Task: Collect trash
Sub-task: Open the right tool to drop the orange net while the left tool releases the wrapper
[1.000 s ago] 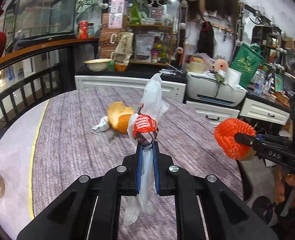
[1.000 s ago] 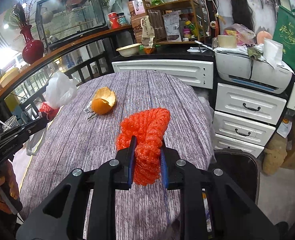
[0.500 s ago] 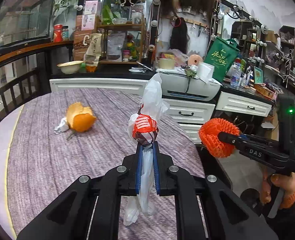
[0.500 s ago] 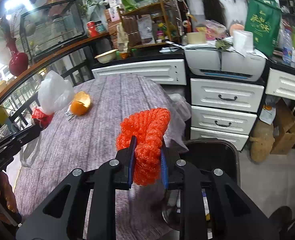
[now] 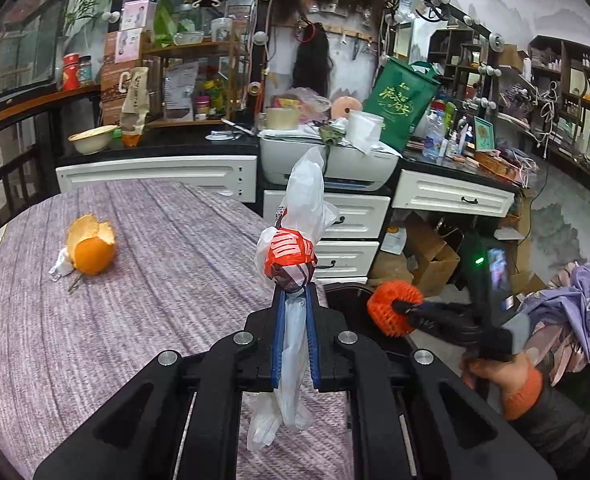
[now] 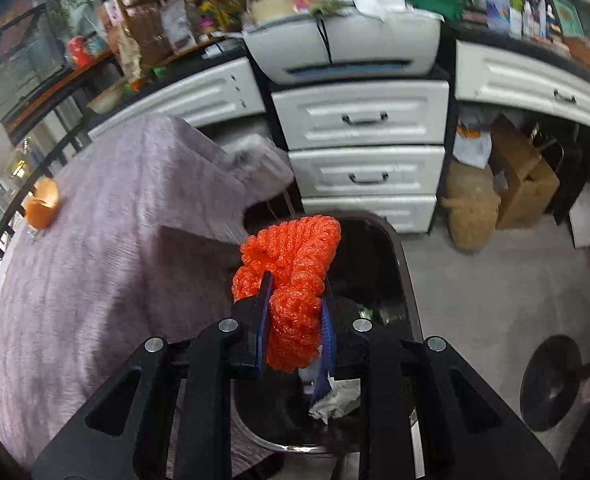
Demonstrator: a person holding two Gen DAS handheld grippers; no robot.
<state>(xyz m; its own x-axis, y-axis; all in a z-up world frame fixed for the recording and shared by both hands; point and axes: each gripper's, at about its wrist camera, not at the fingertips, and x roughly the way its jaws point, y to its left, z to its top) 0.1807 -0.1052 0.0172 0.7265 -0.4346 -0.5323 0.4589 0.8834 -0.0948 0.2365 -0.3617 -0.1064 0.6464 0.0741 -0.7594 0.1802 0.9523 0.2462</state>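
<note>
We see a round table under a purple-grey woven cloth, spreading ahead of and to the left of the left gripper's fingers. Beyond it stands a run of white drawers with a white printer on the counter above them. A black trash bin sits on the floor at the table's edge, directly under and ahead of the right gripper's fingers; some crumpled paper and other rubbish shows inside it.

Our left gripper has its fingers pinched on a twisted white plastic bag with a red and white print, which stands up above the fingertips and hangs down below them, over the tablecloth. Our right gripper has its fingers clamped on a wad of orange foam netting, which bulges out above and between them and hangs over the open mouth of the bin. In the left wrist view that gripper and its orange wad appear low to the right of the left fingers, held by a hand with an orange cuff.

Far to the left of the left fingers, an orange with its peel partly torn open lies on the cloth, and a small scrap of white wrapper touches its left side.
</note>
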